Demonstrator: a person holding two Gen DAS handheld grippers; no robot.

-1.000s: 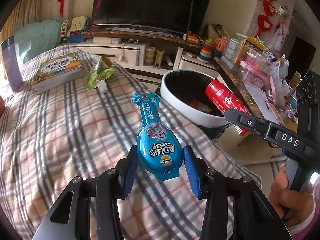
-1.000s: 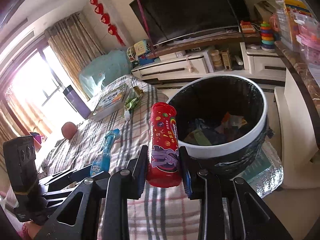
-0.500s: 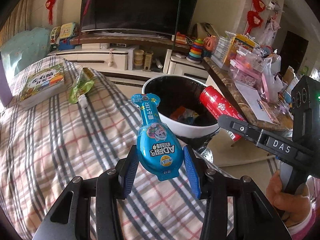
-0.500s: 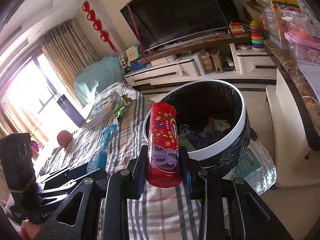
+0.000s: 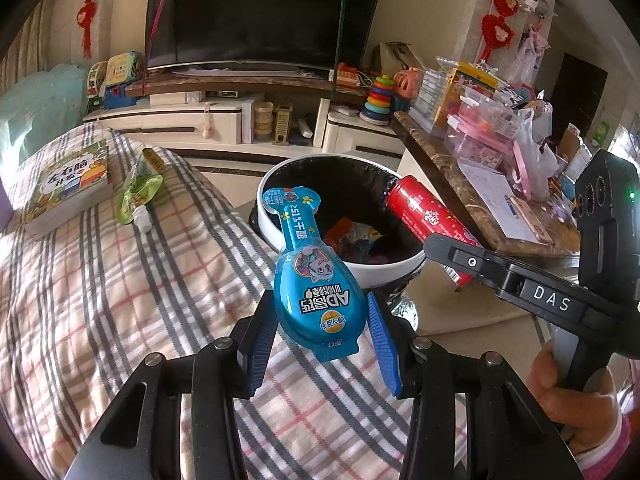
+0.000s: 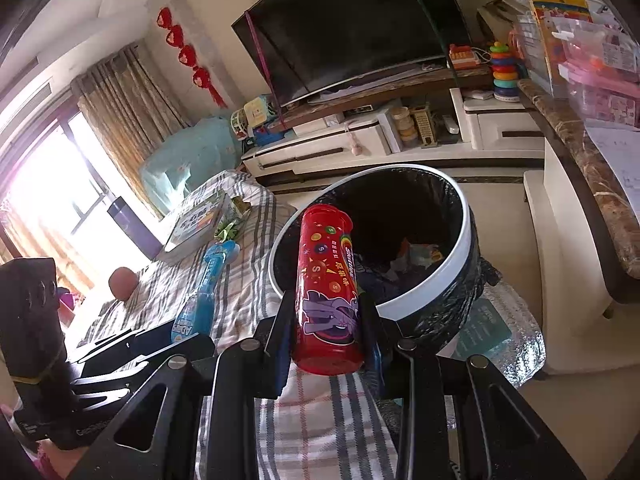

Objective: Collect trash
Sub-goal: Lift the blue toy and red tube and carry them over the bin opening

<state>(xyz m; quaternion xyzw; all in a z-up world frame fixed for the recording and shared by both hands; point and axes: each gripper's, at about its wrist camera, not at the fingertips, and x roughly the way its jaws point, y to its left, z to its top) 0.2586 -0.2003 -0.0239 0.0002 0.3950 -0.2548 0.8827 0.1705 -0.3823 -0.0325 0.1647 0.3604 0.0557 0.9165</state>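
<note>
My left gripper [image 5: 320, 332] is shut on a blue spoon-shaped snack pack [image 5: 316, 280], its narrow end reaching over the near rim of the white trash bin [image 5: 384, 270]. My right gripper [image 6: 326, 334] is shut on a red candy tube [image 6: 326, 280], held upright-tilted at the bin's [image 6: 436, 276] near edge. The same red tube [image 5: 428, 216] shows in the left wrist view above the bin's right side. The bin has a black liner and several wrappers inside. A green pouch [image 5: 138, 192] lies on the checked cloth. The blue pack [image 6: 204, 288] appears left of the tube.
A book [image 5: 66, 184] lies on the checked cloth [image 5: 120, 300] at the left. A TV cabinet [image 5: 224, 124] with toys stands behind the bin. A cluttered marble-topped counter [image 5: 480, 184] runs along the right. A person's hand [image 5: 576, 400] grips the right gripper's handle.
Both grippers have moved toward the bin with their loads. The bin now sits nearer and more central in both views, and the blue pack's tip overlaps its rim.
</note>
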